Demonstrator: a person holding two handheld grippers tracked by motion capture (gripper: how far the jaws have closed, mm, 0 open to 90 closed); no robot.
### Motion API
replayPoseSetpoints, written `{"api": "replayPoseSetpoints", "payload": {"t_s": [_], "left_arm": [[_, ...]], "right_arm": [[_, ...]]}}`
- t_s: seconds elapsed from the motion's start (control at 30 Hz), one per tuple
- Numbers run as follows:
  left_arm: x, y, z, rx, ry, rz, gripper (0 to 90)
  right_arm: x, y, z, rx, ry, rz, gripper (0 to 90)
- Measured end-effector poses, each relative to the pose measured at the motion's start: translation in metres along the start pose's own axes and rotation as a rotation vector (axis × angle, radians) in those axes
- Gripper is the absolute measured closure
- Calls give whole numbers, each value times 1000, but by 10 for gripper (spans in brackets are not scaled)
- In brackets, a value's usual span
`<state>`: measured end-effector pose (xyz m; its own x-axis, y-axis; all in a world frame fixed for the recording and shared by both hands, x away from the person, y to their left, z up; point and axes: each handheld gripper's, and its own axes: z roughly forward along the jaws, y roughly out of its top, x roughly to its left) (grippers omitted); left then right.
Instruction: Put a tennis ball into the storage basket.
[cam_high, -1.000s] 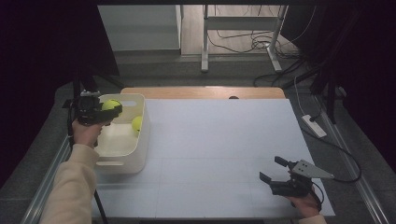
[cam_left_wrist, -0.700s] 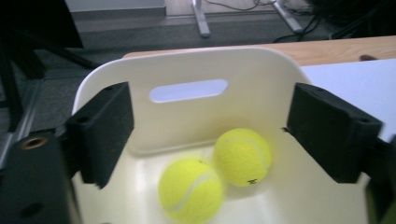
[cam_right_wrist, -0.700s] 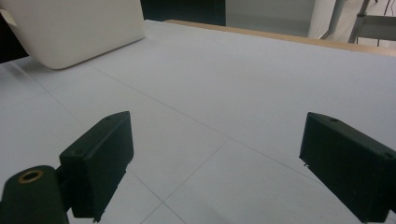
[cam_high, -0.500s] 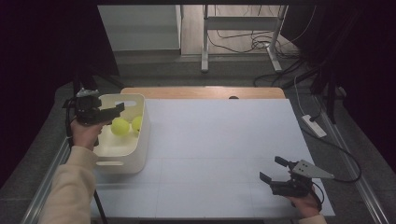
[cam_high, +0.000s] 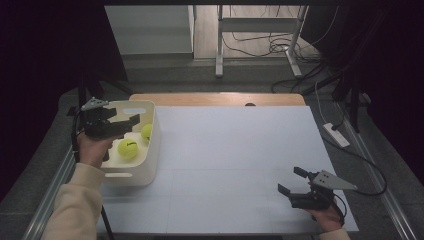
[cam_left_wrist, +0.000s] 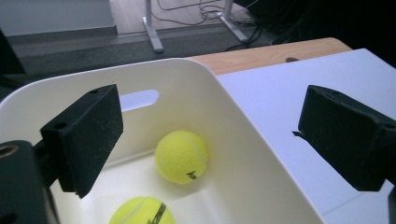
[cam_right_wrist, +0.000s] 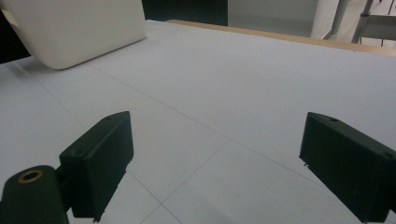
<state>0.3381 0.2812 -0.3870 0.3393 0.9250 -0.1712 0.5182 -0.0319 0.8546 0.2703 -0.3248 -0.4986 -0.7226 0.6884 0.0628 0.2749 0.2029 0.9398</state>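
Note:
Two yellow tennis balls (cam_high: 128, 148) (cam_high: 146, 131) lie in a white plastic bin (cam_high: 150, 165) at the table's left edge. My left gripper (cam_high: 128, 126) hovers over the bin's left side. Its jaws have just been opening and now stand wide apart with nothing between them. In the left gripper view both balls (cam_left_wrist: 181, 156) (cam_left_wrist: 142, 212) rest on the bin floor below the open left gripper (cam_left_wrist: 210, 121), inside the bin's rim (cam_left_wrist: 224, 88). My right gripper (cam_high: 291, 180) rests open and empty at the near right of the white table cover, also seen as my right gripper (cam_right_wrist: 215, 154).
The white cover (cam_high: 235, 150) spans the table, with a wooden edge (cam_high: 215, 98) at the far side. A power strip (cam_high: 336, 134) and cables lie off the right edge. The bin's corner (cam_right_wrist: 74, 32) stands far off in the right gripper view.
A second ago the left gripper held a tennis ball above the bin. It has let go, the ball now lies in the bin, and the gripper has drawn back slightly. The right gripper stayed put.

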Motion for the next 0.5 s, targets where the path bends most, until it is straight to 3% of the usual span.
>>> {"api": "replayPoseSetpoints", "payload": {"t_s": [0.5], "left_arm": [[-35,-3,-14,-59,-106,78,83]], "right_arm": [[1,-1,-1,4,10,2,99]]}}
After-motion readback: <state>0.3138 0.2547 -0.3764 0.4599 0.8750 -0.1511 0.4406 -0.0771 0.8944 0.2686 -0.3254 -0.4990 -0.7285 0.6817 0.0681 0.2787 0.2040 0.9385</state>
